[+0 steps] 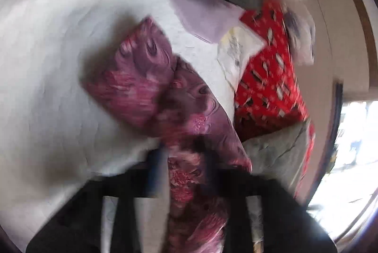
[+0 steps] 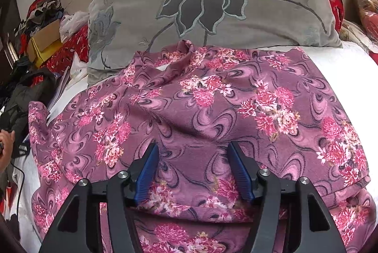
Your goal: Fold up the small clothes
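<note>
Right wrist view, right gripper (image 2: 192, 168): jaws apart, blue pads (image 2: 241, 172) spread over the floral garment (image 2: 200, 111), nothing pinched between them; whether the tips touch the cloth cannot be told.
Floral garment, right wrist view: purple-pink flowered cloth spread wide across the white bed sheet (image 2: 342, 57), its far edge reaching the grey flower pillow (image 2: 212, 0).
Bed's left edge, right wrist view: part of a hand (image 2: 6, 146) at the frame border, dark clothing beside it.
Cardboard box (image 2: 45, 40): far left beyond the bed, clothes piled on top; what is inside cannot be told.
Left wrist view, left gripper (image 1: 186, 158): jaws drawn together and clamped on a strip of the floral garment (image 1: 184, 125), which runs between the fingers and out onto the bed; picture blurred.
Floral garment, left wrist view: a folded-over part lies on the white bed sheet (image 1: 59, 52) ahead of the gripper.
Bed's right edge, left wrist view: red patterned cloth (image 1: 267, 73), a pale paper sheet (image 1: 236, 52) on it.
Far, left wrist view: lilac cloth (image 1: 205, 14) on the sheet, bright window (image 1: 352, 146) at the right.
</note>
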Demonstrator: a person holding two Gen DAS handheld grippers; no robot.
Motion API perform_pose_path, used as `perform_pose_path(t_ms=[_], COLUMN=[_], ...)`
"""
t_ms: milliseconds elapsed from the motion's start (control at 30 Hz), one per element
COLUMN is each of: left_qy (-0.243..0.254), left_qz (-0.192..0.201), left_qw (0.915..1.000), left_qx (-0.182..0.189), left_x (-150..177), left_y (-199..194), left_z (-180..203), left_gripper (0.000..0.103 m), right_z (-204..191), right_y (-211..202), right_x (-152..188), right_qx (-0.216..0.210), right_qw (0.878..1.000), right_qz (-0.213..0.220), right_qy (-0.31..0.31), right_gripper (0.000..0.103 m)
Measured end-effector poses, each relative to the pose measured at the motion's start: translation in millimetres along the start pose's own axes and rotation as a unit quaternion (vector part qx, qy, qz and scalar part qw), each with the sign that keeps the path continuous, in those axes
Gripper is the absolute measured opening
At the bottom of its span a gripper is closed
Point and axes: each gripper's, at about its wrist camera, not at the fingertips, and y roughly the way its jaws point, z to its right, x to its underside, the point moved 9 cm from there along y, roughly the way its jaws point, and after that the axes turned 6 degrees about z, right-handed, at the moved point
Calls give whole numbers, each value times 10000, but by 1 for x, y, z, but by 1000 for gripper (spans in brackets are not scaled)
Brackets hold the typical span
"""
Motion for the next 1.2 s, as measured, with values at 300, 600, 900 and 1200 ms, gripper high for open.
perform_pose_path(t_ms=[300,600,900,1200], left_qy=[1350,912,-70,1975], left_qz=[692,432,131,980], left_qw=[9862,9944,9999,9705], left_qx=[-658,-327,-67,-976], left_x=[-45,-31,-34,-57], left_y=[-81,-87,-33,-118], left_z=[5,-15,-32,-4], left_gripper=[4,51,31,3], right_z=[0,0,0,0], right_y=[0,0,0,-1], right_x=[0,0,0,1], right_qx=[-16,-13,-39,-104], right_qw=[10000,10000,10000,9999], right_qz=[11,16,26,51], right_qy=[-5,-6,20,68], right_gripper=[65,66,66,67])
